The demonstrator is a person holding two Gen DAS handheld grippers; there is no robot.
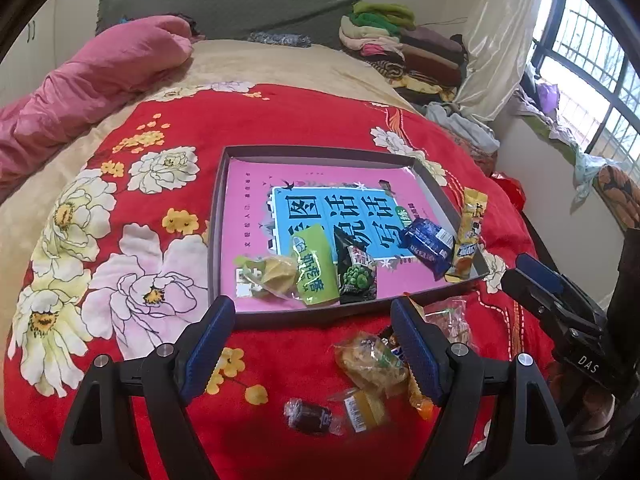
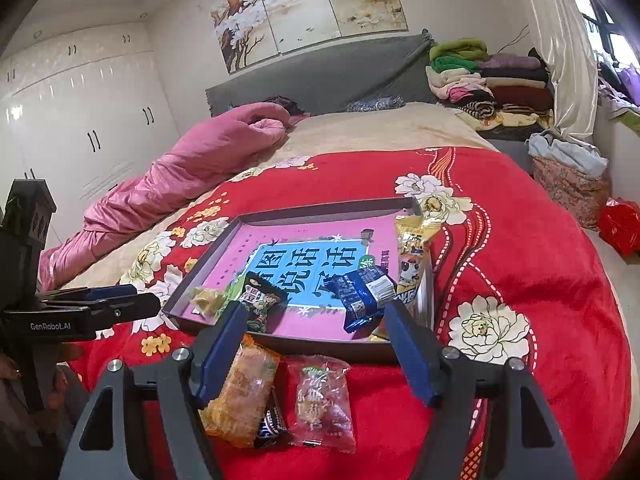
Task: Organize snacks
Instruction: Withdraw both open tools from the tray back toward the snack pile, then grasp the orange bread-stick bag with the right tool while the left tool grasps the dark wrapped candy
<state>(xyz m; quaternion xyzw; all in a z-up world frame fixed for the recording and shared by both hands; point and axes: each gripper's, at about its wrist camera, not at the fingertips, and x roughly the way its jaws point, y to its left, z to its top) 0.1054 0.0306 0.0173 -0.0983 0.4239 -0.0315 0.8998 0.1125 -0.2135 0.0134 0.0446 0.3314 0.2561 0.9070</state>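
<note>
Snacks half-sorted on the red floral blanket (image 1: 300, 120).
Both tongs, left tongs (image 1: 312, 320) and right tongs (image 2: 316, 320), gape empty lower-centre, before the shallow grey cardboard tray (image 1: 436, 188).

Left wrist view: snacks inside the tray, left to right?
Pale yellow snack → green packet → black packet with green peas → blue packet → yellow-orange stick packet, leaning over the tray rim.

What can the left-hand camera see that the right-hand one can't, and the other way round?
Only the left view shows the window and, on the blanket, a dark red candy with a yellow one beside it. Only the right view shows the white wardrobe and the whole wall painting. Both show the tray, the blue packet in it, and the pink quilt.
</note>
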